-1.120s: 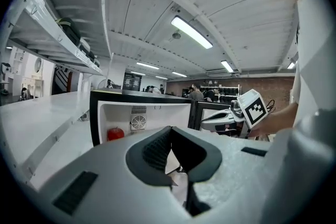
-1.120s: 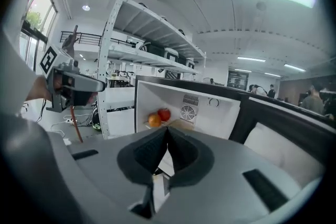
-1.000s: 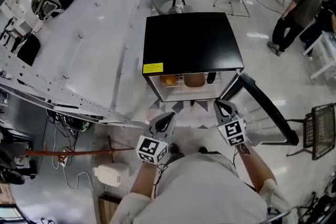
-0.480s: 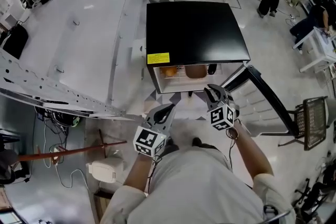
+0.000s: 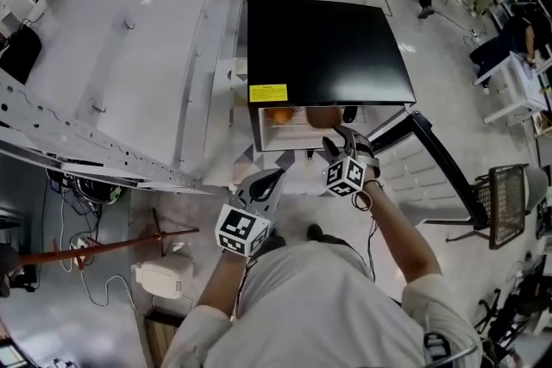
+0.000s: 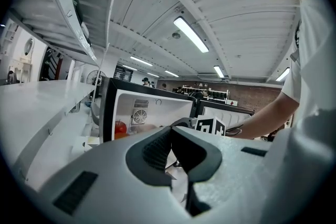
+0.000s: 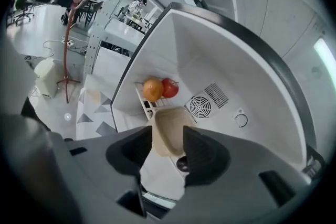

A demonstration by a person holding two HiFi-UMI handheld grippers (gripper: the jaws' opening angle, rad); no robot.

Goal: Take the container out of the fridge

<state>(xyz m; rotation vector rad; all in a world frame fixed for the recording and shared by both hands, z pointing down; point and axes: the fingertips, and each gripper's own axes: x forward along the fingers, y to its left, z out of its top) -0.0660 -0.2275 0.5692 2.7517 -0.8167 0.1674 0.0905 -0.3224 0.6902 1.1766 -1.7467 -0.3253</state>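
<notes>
A small fridge with a black top (image 5: 328,47) stands on the floor, its door (image 5: 440,172) swung open to the right. On its shelf sits a beige container (image 5: 323,116), also seen in the right gripper view (image 7: 167,128), beside an orange (image 7: 153,89) and a red apple (image 7: 169,88). My right gripper (image 5: 341,138) is at the fridge mouth. Its jaws are opening, and the container shows in the gap (image 7: 167,136) further in, untouched by the pads. My left gripper (image 5: 269,181) hangs lower left of the opening, shut and empty (image 6: 171,131).
A small dark object (image 7: 184,164) lies next to the container. A long white bench (image 5: 129,56) runs along the left. A red rod (image 5: 103,246) and a white device (image 5: 159,278) lie on the floor at the left. A black wire basket (image 5: 509,202) stands right of the door.
My right gripper has moved forward up to the fridge opening and its jaws have parted. The left gripper has stayed low in front of the fridge.
</notes>
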